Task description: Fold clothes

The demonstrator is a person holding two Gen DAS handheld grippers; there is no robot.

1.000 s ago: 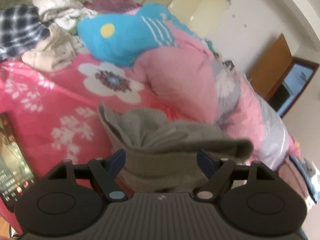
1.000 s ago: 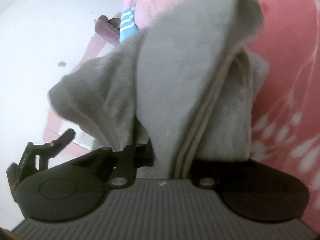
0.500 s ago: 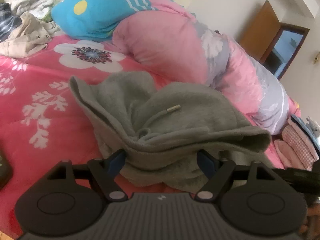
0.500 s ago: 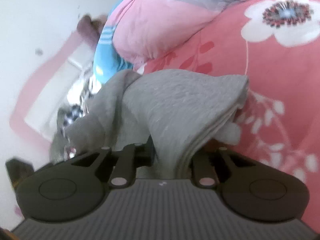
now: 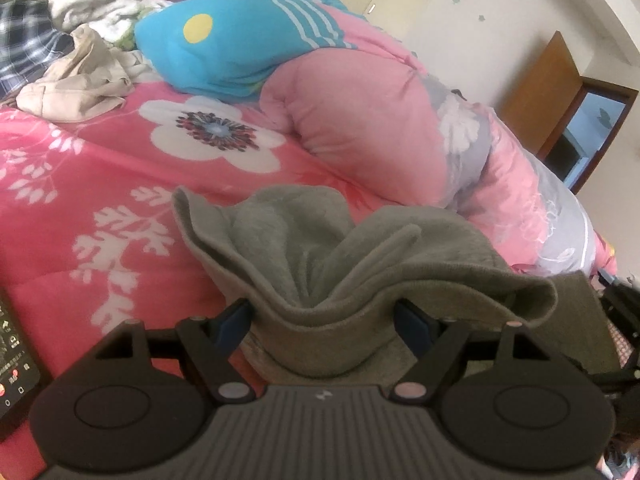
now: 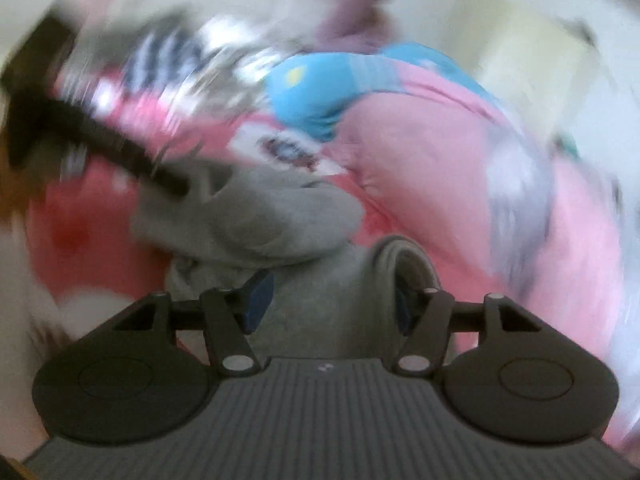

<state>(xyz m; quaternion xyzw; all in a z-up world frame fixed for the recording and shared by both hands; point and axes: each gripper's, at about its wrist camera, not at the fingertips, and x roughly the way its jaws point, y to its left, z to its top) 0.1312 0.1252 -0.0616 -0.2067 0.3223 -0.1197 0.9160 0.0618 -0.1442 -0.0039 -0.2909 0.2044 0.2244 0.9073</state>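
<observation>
A grey hoodie (image 5: 360,248) lies bunched on the pink floral bed (image 5: 80,184). In the left wrist view my left gripper (image 5: 322,316) is open. Its blue-padded fingers (image 5: 232,318) stand wide apart with a thick wad of the hoodie sagging between and over them. The right wrist view is heavily blurred. In it my right gripper (image 6: 330,304) stands open around a rolled edge of the same hoodie (image 6: 272,216). A dark bar (image 6: 120,148) reaches the hoodie from the left.
A rolled pink quilt (image 5: 368,120) and a blue cushion (image 5: 240,40) lie behind the hoodie. A pile of loose clothes (image 5: 80,60) fills the far left. A phone (image 5: 12,360) lies at the bed's near left edge. A wooden door (image 5: 536,80) stands at the right.
My right gripper was shut on the hoodie's folded edge; its fingers have since spread and the view has swung fast. The left gripper's fingers kept their width while the hoodie sagged deeper between them.
</observation>
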